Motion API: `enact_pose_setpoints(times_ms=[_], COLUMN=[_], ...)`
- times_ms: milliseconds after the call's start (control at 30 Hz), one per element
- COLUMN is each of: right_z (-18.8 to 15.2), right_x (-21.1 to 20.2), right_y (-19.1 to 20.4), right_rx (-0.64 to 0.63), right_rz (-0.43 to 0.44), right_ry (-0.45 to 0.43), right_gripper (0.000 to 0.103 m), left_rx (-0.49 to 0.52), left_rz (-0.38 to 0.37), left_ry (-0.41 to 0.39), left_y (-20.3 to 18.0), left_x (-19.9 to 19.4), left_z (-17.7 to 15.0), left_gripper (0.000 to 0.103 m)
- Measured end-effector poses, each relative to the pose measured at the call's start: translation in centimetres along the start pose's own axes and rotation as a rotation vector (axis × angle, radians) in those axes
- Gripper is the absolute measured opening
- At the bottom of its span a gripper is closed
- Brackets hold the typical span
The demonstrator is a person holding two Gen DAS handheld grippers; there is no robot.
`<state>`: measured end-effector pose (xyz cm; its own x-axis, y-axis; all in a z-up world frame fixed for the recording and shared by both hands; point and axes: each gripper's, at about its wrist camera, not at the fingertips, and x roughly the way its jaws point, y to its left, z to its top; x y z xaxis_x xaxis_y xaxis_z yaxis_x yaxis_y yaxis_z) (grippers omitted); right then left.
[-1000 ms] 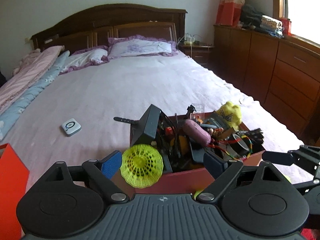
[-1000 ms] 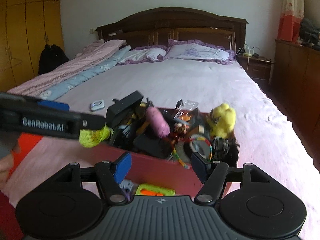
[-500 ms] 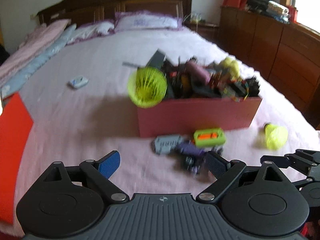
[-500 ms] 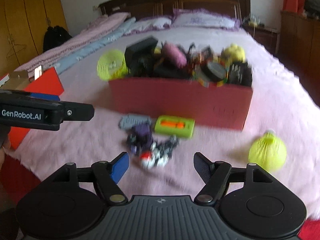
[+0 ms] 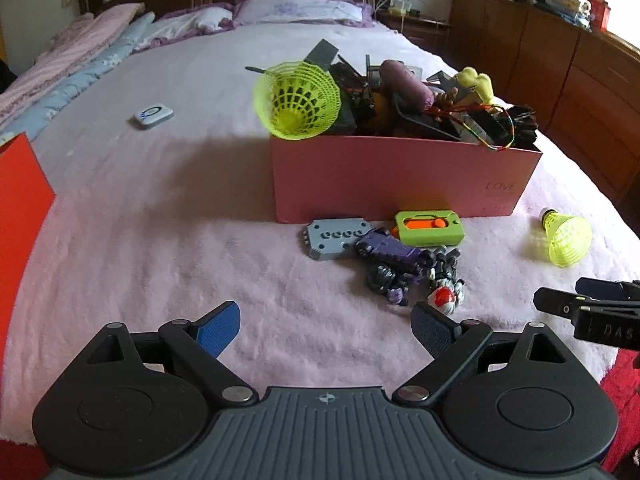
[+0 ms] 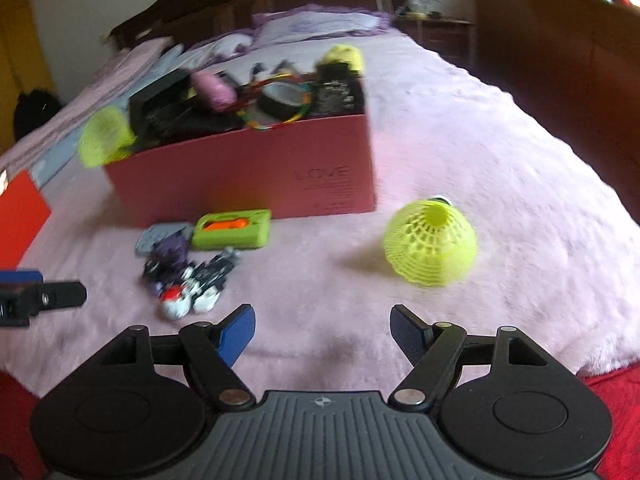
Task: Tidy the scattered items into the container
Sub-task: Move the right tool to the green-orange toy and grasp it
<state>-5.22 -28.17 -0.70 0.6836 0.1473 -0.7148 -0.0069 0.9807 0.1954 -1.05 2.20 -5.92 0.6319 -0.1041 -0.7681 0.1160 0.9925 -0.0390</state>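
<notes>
- Left wrist view: left hand-held gripper (image 5: 325, 328) is spread wide, holding nothing, low over the bed (image 5: 160, 208). The pink box (image 5: 400, 176) is stuffed full, with a shuttlecock (image 5: 298, 100) perched on its left corner. A green case (image 5: 430, 227), grey plate (image 5: 336, 237) and toy robot (image 5: 408, 268) lie just in front of it.
- Right wrist view (a bit blurry): right hand-held gripper (image 6: 322, 334) is wide and holding nothing too. A second shuttlecock (image 6: 431, 250) lies on the bed right of the box (image 6: 256, 176), near the fingers.

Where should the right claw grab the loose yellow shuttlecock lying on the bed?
Close on the shuttlecock across its mesh skirt, coming from above. It lies alone on the blanket, wide skirt nearest the open right claw, and the small cork tip points away, towards the box.
</notes>
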Motion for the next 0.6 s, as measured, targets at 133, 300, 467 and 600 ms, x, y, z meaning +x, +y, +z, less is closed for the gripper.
enact_pose_setpoints(times_ms=[133, 300, 467, 600], right_z=[0.6, 2.8, 4.9, 5.1], right_x=[0.8, 3.8, 7.6, 9.6], right_y=[0.3, 2.0, 5.6, 7.8], right_rx=[0.018, 0.077, 0.088, 0.039], right_rz=[0.03, 0.077, 0.026, -0.018], right_ry=[-0.013, 0.003, -0.006, -0.01], right_gripper=[0.075, 0.074, 0.08, 0.083], left_rx=[0.017, 0.027, -0.035, -0.041], left_rz=[-0.016, 0.027, 0.02, 0.011], left_ry=[0.0, 0.003, 0.036, 0.04], left_y=[-0.9, -0.4, 1.5, 2.0], left_x=[1.0, 1.5, 1.6, 1.6], left_z=[0.5, 0.4, -0.5, -0.7], left_gripper=[0.093, 0.093, 0.093, 0.093])
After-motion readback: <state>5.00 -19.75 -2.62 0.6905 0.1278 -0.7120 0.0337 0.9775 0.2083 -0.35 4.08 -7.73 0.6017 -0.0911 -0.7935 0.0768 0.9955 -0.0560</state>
